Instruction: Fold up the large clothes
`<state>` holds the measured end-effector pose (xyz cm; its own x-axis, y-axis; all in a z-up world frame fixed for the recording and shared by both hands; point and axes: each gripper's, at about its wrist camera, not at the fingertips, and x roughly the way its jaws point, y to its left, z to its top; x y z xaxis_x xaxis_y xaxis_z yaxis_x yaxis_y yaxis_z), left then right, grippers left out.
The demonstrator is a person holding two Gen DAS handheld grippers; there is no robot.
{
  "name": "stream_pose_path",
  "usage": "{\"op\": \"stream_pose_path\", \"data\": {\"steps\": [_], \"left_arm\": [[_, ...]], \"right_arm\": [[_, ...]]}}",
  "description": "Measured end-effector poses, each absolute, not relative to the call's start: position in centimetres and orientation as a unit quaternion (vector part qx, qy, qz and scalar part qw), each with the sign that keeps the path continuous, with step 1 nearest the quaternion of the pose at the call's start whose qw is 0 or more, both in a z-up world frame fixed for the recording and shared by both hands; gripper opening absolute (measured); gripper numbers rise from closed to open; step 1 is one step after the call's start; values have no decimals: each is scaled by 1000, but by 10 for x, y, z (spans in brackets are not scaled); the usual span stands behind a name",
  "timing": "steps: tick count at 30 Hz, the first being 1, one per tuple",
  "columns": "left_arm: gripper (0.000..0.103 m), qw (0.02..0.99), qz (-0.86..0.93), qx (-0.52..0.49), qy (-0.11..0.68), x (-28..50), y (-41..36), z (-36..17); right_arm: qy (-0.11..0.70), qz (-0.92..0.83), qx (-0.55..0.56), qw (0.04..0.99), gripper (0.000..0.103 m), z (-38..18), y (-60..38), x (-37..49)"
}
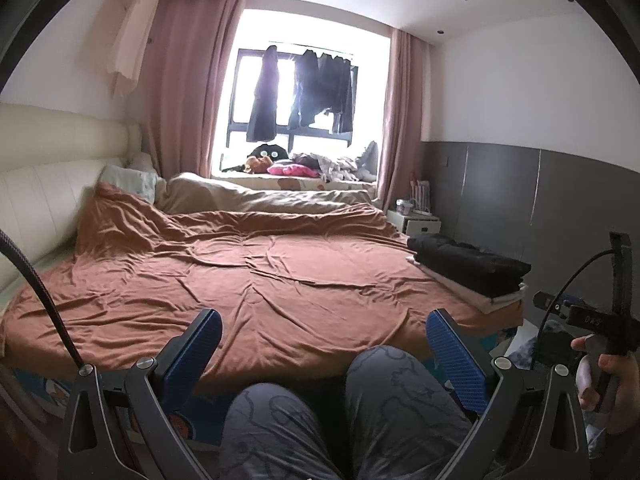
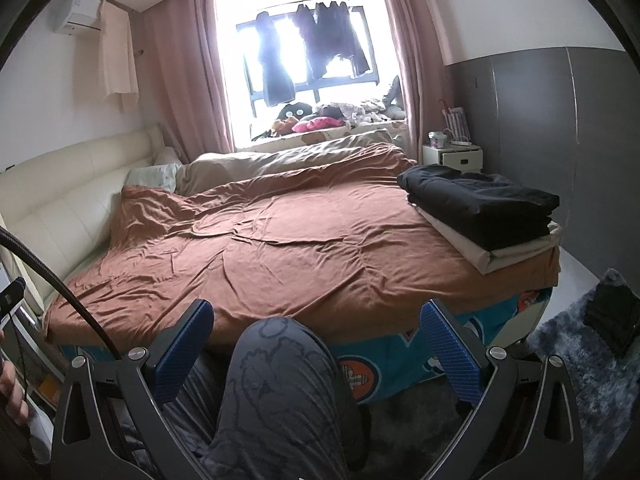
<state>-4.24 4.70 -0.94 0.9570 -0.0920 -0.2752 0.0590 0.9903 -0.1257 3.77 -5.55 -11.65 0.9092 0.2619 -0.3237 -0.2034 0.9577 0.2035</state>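
A stack of folded clothes lies on the bed's right corner: a black garment (image 1: 468, 260) (image 2: 480, 204) on top of a cream one (image 1: 492, 300) (image 2: 476, 248). My left gripper (image 1: 324, 340) is open and empty, held over the person's knees in front of the bed. My right gripper (image 2: 316, 332) is open and empty, also above a knee near the bed's front edge. The right gripper's body and the hand holding it (image 1: 600, 344) show at the right of the left wrist view. No garment lies between either pair of fingers.
A brown blanket (image 1: 260, 280) (image 2: 280, 248) covers the bed, with a beige duvet (image 2: 288, 156) behind. A cream headboard (image 2: 68, 200) is at the left. A white nightstand (image 2: 454, 156) stands at the right. Dark clothes (image 2: 316, 40) hang in the window. A grey rug (image 2: 580, 360) covers the floor.
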Motion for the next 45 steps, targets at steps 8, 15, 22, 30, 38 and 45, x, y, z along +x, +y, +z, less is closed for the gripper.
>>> {"op": "stream_pose_path", "data": {"steps": [8, 15, 22, 30, 38, 45], "left_arm": [[103, 988, -32, -67, 137, -45, 52, -10], [103, 987, -30, -67, 140, -44, 50, -11], [103, 988, -30, -63, 139, -46, 48, -11], [103, 988, -30, -61, 139, -45, 49, -12], [103, 988, -28, -60, 140, -45, 47, -13], [103, 988, -28, -59, 140, -45, 48, -14]], "right_arm": [[177, 119, 86, 973, 103, -116, -57, 37], [178, 119, 84, 973, 103, -117, -58, 38], [177, 119, 86, 973, 103, -117, -60, 38], [179, 116, 88, 973, 103, -118, -64, 39], [180, 116, 87, 973, 103, -118, -65, 37], [182, 116, 86, 973, 103, -118, -65, 38]]}}
